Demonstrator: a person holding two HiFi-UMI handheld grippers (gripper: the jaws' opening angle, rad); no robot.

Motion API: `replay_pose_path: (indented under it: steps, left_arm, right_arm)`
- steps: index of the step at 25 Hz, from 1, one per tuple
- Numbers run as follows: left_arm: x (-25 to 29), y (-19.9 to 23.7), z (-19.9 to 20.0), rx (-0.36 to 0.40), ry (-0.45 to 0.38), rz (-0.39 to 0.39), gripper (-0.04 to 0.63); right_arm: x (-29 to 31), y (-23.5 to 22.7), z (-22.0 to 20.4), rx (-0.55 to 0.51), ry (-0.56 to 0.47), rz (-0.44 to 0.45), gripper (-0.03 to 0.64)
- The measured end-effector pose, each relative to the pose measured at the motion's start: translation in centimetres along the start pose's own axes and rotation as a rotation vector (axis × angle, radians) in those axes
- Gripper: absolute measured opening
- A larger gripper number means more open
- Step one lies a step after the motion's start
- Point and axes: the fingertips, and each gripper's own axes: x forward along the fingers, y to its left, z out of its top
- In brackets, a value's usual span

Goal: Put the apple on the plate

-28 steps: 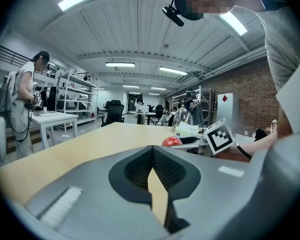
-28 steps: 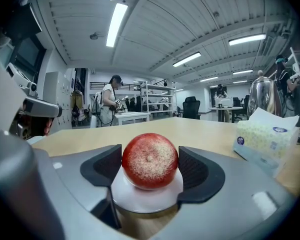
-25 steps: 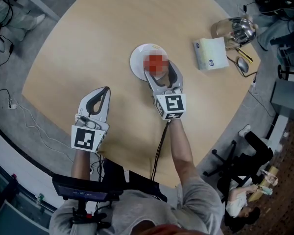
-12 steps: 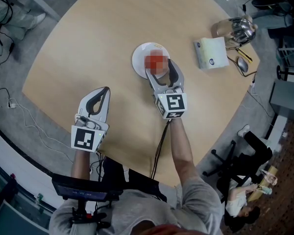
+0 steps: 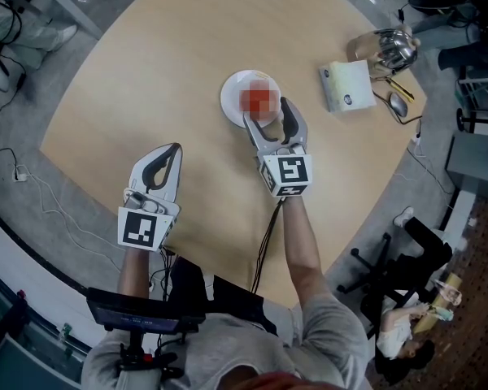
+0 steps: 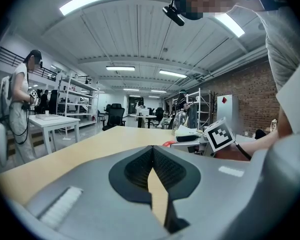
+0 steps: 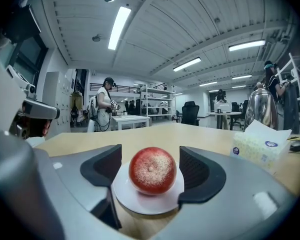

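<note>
On the white plate [image 7: 140,200] sat the red apple [image 7: 152,170], between the jaws of the right gripper [image 5: 266,116], which stood apart and clear of its sides. Well apart, the left gripper [image 5: 172,151] rested on the desk [image 5: 146,71], jaws together.

The left gripper [image 6: 152,151] has its jaws pressed together at the tips, with nothing between them. The tan table [image 6: 90,149] stretches beyond them. Toward four o'clock a marker cube [image 6: 220,135] shows, with a forearm behind it. At nine o'clock a person [image 6: 20,109] stands by a white table [image 6: 52,120].
</note>
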Motion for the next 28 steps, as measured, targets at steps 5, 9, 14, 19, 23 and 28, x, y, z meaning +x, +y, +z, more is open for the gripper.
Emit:
replay_pose_path:
  steps: [5,9,14,19,23,28]
  left_arm:
    - [-0.6,0.2,1.5,-0.007,-0.038,0.024,0.02]
    - [-1.2,-0.2,2.3,0.004,-0.055,0.017,0.02]
    - [-2.1,-1.0,3.5,0.012,-0.065,0.01,0.02]
    - [-3.0,-1.8,4.1,0.015,-0.065,0.006,0.02]
    - [-4.1,-2.2,4.8,0.014,-0.077,0.006,0.02]
    - [-5.6,-3.1,5.8,0.027,-0.089,0.0,0.02]
  right_arm:
    - [-0.8,0.3,1.0,-0.006,-0.012,-0.005,0.36]
    - [-1.6,0.3,2.0,-0.011,-0.023,-0.013,0.356]
    - [-3.1,0.3,3.6,-0.02,-0.043,-0.026,0.347]
    - [-4.8,0.2,4.7,-0.015,-0.056,-0.044,0.336]
    - [-6.3,0.4,5.6,-0.021,-0.065,-0.051,0.319]
    - [-8.5,1.0,6.5,-0.017,-0.073,-0.064,0.304]
